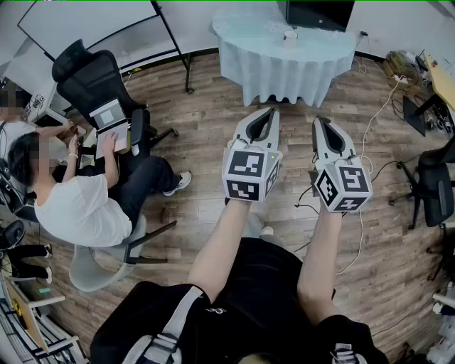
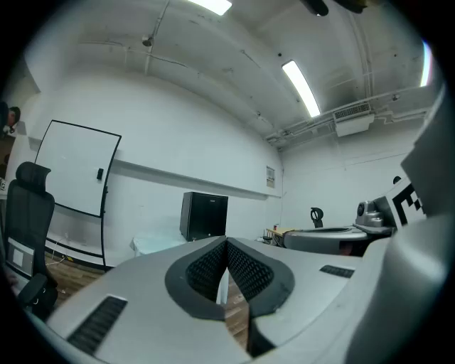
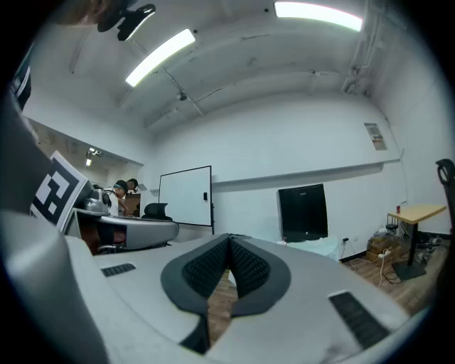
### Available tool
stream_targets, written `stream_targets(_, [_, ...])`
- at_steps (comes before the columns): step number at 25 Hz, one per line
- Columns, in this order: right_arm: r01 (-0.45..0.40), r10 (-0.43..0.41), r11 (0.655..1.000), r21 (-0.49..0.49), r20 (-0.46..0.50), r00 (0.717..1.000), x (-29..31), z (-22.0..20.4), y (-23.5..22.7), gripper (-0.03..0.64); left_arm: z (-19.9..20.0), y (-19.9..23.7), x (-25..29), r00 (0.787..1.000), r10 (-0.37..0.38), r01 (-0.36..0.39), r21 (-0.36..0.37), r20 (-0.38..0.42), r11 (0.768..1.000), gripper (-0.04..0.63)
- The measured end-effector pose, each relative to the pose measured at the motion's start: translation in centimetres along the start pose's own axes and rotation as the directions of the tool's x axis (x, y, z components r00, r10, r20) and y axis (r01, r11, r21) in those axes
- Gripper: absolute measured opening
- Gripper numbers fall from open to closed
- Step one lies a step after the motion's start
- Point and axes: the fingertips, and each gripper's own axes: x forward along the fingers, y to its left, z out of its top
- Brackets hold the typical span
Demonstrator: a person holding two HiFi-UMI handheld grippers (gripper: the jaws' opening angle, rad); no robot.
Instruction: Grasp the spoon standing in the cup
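Observation:
A small white cup (image 1: 290, 35) stands on a round table with a pale blue cloth (image 1: 284, 64) at the far end of the room. I cannot make out the spoon at this distance. Both grippers are held out over the wooden floor, well short of the table. The left gripper (image 1: 269, 112) is shut with nothing in it, and its pads meet in the left gripper view (image 2: 226, 243). The right gripper (image 1: 321, 122) is shut and empty too, with its jaws together in the right gripper view (image 3: 229, 240). A black monitor (image 1: 318, 13) stands behind the cup.
A person (image 1: 78, 195) sits at the left with a laptop, next to a black office chair (image 1: 92, 75). A whiteboard (image 1: 92, 25) stands at the back left. Cables (image 1: 370, 135) trail over the floor at the right, near another chair (image 1: 430, 185).

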Motion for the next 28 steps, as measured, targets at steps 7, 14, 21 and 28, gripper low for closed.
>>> stream_targets(7, [-0.034, 0.034, 0.999, -0.001, 0.0, 0.999, 1.8, 0.2, 0.2, 0.0, 0.3, 0.9, 0.7, 1.0, 0.012, -0.012, -0.01, 0.011, 1.0, 0.012])
stream_targets(14, [-0.036, 0.036, 0.999, 0.025, 0.002, 0.999, 4.3, -0.5, 0.1, 0.002, -0.2, 2.9, 2.5, 1.0, 0.009, -0.009, -0.043, 0.009, 0.999, 0.012])
stream_targets(21, [0.012, -0.011, 0.999, 0.041, -0.012, 1.0, 7.3, -0.8, -2.5, 0.002, 0.1, 4.2, 6.5, 0.999, -0.036, 0.038, -0.082, 0.024, 0.996, 0.014])
stream_targets(28, [0.026, -0.026, 0.999, 0.036, -0.006, 1.0, 11.9, 0.2, -3.2, 0.002, 1.3, 7.5, 10.4, 0.998, -0.059, 0.062, -0.094, 0.032, 0.994, 0.014])
